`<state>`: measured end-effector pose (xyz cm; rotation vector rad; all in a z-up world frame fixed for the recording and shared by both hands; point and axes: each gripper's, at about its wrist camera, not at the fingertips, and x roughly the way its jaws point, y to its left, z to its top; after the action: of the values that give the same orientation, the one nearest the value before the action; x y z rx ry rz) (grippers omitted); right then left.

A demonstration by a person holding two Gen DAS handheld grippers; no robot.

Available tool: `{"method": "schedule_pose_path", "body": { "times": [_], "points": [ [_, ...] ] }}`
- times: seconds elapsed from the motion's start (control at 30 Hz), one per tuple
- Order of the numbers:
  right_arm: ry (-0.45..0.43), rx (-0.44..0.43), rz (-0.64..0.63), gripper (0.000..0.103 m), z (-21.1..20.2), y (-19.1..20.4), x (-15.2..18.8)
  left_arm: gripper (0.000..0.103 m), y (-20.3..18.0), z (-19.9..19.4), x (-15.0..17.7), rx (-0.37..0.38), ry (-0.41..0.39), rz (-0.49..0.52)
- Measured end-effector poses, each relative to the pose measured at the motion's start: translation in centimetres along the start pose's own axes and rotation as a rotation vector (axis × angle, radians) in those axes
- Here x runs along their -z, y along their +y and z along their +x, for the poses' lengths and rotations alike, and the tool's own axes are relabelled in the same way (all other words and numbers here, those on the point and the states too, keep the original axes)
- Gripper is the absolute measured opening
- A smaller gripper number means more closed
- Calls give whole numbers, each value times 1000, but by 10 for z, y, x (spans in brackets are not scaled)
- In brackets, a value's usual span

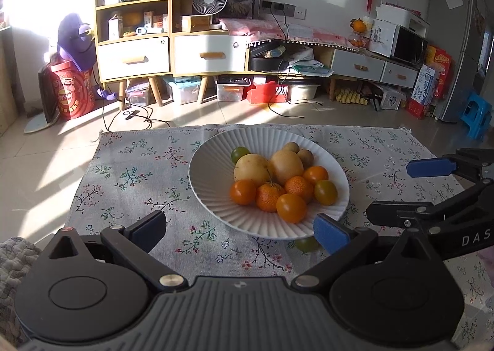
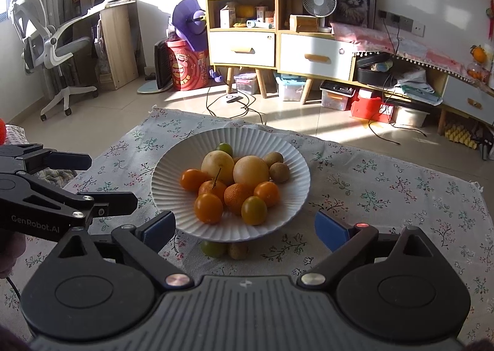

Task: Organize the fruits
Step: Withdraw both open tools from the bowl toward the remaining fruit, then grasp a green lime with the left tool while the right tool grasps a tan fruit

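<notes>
My floral-printed pale tablecloth [image 2: 386, 184] covers the table, and on it stands the wide white ribbed ceramic plate [image 2: 173, 172], piled with fruit. The plate sits straight ahead of my right claw [image 2: 247, 229], its near rim lying between the two blue pads and a little beyond their tips. From my left claw [image 1: 240, 227] the same plate lies ahead and slightly to the right, with its near rim just past my right-hand blue pad.

On the plate, two large pale yellow round fruits [image 2: 250, 170] lie side by side in the middle. In front of them is a cluster of small orange tangerines and kumquats [image 2: 236, 196], one with a thin dark stem sticking up. Behind and to the right are small brown round fruits [image 2: 279, 172], and a small green fruit [image 2: 224, 148] peeks out at the far side.

Two pieces lie off the plate on the cloth, tucked under its near rim: a small green round fruit [image 2: 212, 248] and, touching it on the right, a small brown round fruit [image 2: 238, 250]. Both rest between my right claw's pads, just ahead of its body.

Both claws tilt downward toward the table. Each is spread wide with nothing in its grasp. My left claw hangs beside the right one, on the plate's left flank.
</notes>
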<state>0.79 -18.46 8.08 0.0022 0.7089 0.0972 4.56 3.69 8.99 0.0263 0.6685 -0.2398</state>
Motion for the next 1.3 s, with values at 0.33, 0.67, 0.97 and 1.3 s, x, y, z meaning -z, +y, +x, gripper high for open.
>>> {"method": "schedule_pose_path", "body": {
  "times": [0.33,0.67,0.97,1.3],
  "points": [
    [1,-12,-5,100,0,-1,9,95,-2,1,13,-16,44,13],
    [27,-14,-41,100,4,0,16,95,-7,5,21,-11,65,53],
    [26,-25,-41,101,3,-1,17,95,-14,4,30,11,56,84],
    [50,-8,-35,101,10,-12,23,95,-26,17,45,80,69,119]
  ]
}}
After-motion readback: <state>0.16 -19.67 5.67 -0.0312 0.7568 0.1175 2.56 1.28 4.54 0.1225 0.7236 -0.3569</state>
